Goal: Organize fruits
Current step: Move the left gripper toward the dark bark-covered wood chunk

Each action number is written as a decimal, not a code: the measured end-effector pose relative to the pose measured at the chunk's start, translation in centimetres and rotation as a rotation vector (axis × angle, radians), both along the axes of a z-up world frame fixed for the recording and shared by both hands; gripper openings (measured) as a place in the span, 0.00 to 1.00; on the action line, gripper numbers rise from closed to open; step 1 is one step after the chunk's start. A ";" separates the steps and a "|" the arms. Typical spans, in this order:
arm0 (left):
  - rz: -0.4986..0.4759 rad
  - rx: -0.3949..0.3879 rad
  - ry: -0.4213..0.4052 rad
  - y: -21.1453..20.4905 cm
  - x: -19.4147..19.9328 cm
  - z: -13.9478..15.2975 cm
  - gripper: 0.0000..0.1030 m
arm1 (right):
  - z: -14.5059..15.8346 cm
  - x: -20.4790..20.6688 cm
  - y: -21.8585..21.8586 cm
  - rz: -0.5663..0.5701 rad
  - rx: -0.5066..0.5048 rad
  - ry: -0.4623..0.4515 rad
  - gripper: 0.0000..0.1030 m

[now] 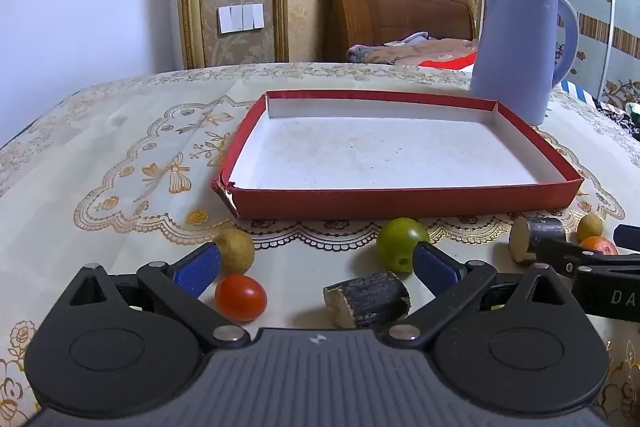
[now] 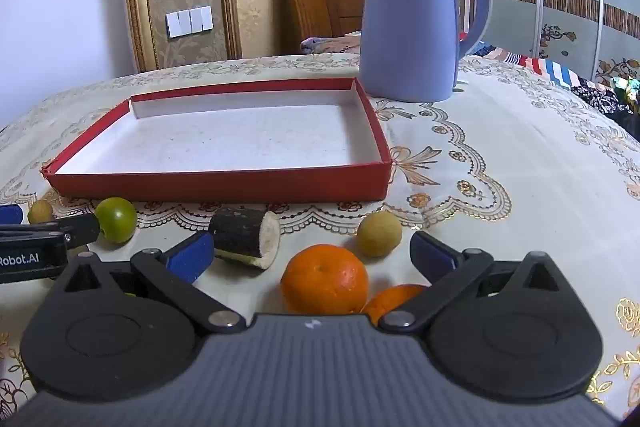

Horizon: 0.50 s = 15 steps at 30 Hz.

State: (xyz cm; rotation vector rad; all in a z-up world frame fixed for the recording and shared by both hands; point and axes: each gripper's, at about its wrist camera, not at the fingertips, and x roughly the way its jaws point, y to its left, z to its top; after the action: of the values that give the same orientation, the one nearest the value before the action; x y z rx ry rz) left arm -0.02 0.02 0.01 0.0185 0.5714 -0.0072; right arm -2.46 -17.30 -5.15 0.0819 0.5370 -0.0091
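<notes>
Right under our right gripper [image 2: 308,251] sits the orange [image 2: 325,279], low between the two blue pads, touching neither. Those jaws stand wide, with nothing in them. A second orange fruit [image 2: 394,301] peeks out at four o'clock from the first, half hidden by the gripper's arm. At one o'clock from the orange we see a yellow-green fruit [image 2: 379,233], and at ten o'clock a dark cane piece [image 2: 245,237] lies on its side, its long axis running left to right with the pale cut end turned toward the orange.

Over on the left, our left gripper [image 1: 316,265] is wide open too and holds nothing. A red tomato [image 1: 241,297] lies at its seven o'clock, just beside the left pad, and a second cane piece [image 1: 366,299] lies at five o'clock, long axis across the view. A green fruit [image 1: 402,245] sits just by the right pad at two o'clock, and a tan fruit [image 1: 236,247] shows just past the left pad at ten o'clock.

Dead ahead at twelve o'clock from both grippers lies the red tray [image 2: 220,185], shallow, white inside and bare of fruit, with a blue kettle [image 2: 408,19] behind it on the patterned cloth [image 2: 500,155].

We judge sorting has not begun. The orange is the right hand's pick, being round, dimpled, firm and already lined up between the fingers, so a small drop forward and a squeeze should do. The tomato is the left hand's nearest, smooth and glossy, and it may roll.
</notes>
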 end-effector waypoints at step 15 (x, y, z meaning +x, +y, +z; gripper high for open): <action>0.001 -0.005 -0.013 0.4 -0.3 0.4 1.00 | -0.1 0.0 -0.4 -0.008 0.020 -0.010 1.00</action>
State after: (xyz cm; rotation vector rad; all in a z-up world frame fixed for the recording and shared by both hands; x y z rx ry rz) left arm -0.35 0.39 0.42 0.0134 0.5582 -0.0075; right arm -2.42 -17.67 -5.26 0.1040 0.5265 -0.0114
